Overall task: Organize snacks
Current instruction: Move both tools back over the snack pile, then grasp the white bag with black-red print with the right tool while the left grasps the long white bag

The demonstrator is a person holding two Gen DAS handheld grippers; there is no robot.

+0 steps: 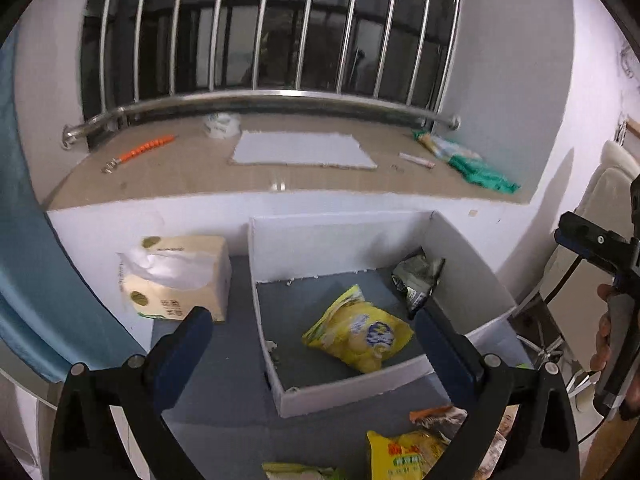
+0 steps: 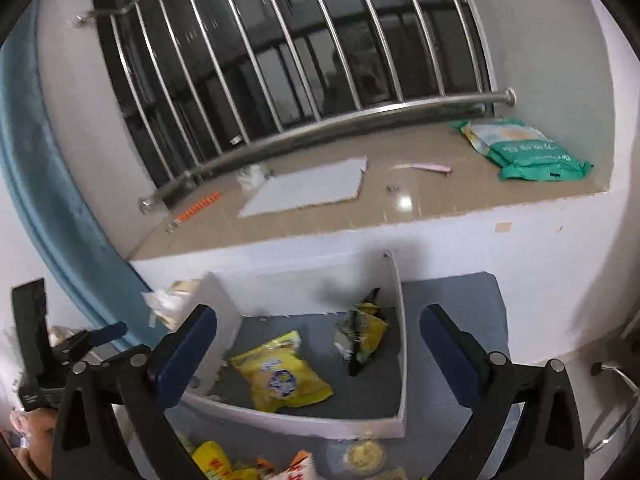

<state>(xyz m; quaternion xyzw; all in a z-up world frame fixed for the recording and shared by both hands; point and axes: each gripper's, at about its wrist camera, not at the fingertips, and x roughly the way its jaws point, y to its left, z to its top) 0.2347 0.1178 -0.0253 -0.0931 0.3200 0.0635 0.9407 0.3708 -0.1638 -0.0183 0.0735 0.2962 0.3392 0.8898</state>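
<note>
Snacks (image 1: 408, 454) look light and crinkly; I'd pinch a bag's edge, both my grippers (image 1: 312, 344) (image 2: 318, 344) wide and empty.

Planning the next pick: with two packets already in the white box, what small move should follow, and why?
Probably lower the open, empty left gripper toward the yellow snack packet lying outside the white cardboard box; the box already holds a yellow bag and a crumpled packet.

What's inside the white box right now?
Inside the white box: a yellow snack bag lying near the front, and a crumpled dark-and-yellow packet in the back right corner. Anything beneath either bag is hidden. More snacks lie outside.
</note>
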